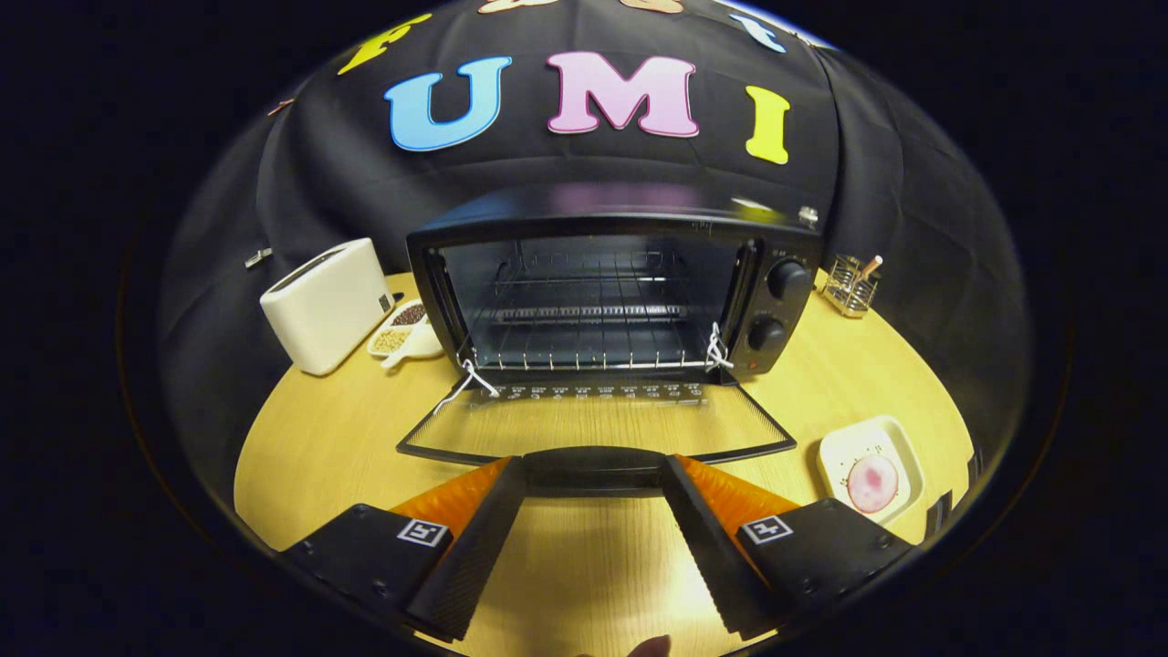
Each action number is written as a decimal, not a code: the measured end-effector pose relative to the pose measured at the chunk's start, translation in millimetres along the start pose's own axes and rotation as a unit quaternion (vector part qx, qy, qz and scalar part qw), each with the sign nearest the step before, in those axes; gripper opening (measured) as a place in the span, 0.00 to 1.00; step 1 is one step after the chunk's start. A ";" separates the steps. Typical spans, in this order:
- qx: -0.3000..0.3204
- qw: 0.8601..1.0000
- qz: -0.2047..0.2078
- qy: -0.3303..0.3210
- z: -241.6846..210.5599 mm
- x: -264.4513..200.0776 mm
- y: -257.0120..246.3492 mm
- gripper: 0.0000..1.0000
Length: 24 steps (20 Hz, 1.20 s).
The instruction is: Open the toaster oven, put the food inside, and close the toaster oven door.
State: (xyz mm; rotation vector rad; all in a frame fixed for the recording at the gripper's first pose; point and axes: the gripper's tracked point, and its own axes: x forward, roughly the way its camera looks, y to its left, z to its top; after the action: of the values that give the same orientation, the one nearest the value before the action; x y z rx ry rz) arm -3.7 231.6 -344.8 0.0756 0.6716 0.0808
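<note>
Light wooden tabletop [584, 566] is seen beneath the gripper [593, 474], with black cloth hung behind it as the booth wall. At the back of the table a black toaster oven [611, 292] is placed, its door [598, 424] folded fully down toward the gripper so that the glass panel lies almost flat. A wire rack [589, 351] is visible inside the open cavity, and two knobs [776, 306] are stacked on the oven's right side. The door handle [593, 467] is located directly between the tips of the two fingers [474, 538]; the fingers are spread wide apart, one at each end of the handle, and whether they touch it cannot be told. Nothing is clamped. The food [872, 483], a round pink item, is held on a pale square plate [890, 438] just right of the right finger and right of the lowered door. Left of the oven a cream toaster [328, 306] is positioned, with a small divided dish [406, 330] of grains between it and the oven. A wire holder [850, 285] is seen right of the oven.
</note>
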 end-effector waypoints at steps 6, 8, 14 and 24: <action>-0.002 0.999 0.025 0.044 -22.2 9.0 5.3 1.00; 0.003 0.998 0.038 0.051 -23.7 7.1 4.9 1.00; 0.020 0.996 0.081 0.008 19.3 -37.6 -23.8 1.00; 0.017 0.992 0.109 0.064 27.8 -82.9 -164.2 0.99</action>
State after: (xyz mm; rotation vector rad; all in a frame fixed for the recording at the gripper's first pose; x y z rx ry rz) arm -42.7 58.9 -287.7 0.1780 0.7911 0.2867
